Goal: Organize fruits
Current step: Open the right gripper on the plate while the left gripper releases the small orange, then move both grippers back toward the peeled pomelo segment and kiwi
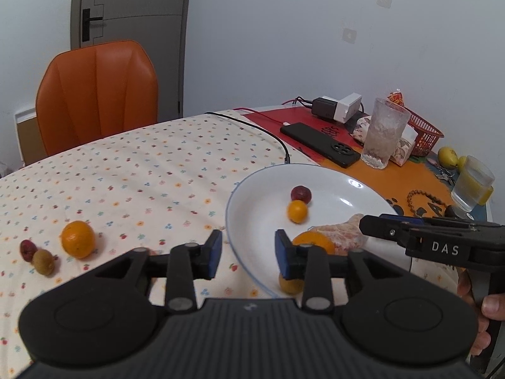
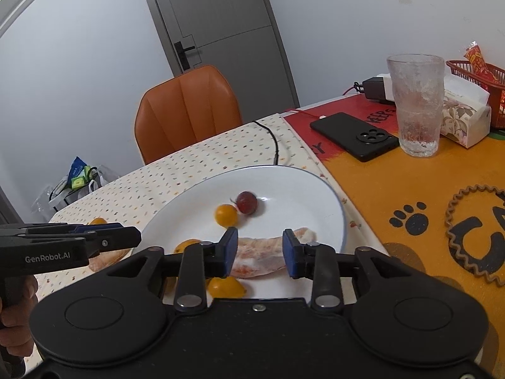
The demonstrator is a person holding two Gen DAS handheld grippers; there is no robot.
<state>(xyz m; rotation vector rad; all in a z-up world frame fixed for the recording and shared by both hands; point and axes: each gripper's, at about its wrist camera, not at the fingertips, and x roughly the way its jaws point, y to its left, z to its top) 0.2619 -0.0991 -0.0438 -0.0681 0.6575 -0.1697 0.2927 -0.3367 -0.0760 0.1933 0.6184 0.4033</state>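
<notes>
A white plate (image 1: 252, 199) holds a dark red fruit (image 1: 300, 194), a small orange fruit (image 1: 297, 211), a pink pomelo segment (image 1: 342, 235) and further orange fruits (image 1: 312, 240). On the cloth at left lie an orange (image 1: 78, 239), a brown fruit (image 1: 43, 262) and a red fruit (image 1: 27, 249). My left gripper (image 1: 247, 254) is open and empty over the plate's near left rim. My right gripper (image 2: 259, 252) is open above the plate (image 2: 315, 195), over the pomelo segment (image 2: 258, 251), not touching it as far as I can tell. The red fruit (image 2: 246, 202) and small orange fruit (image 2: 225, 214) lie beyond it.
An orange chair (image 1: 98, 94) stands behind the table. To the right are a black phone (image 1: 318, 143) on a cable, a frosted glass (image 1: 383, 132), a charger (image 1: 336, 107), a red basket (image 1: 423, 132), a tissue pack (image 2: 464, 117) and a small glass (image 1: 472, 183).
</notes>
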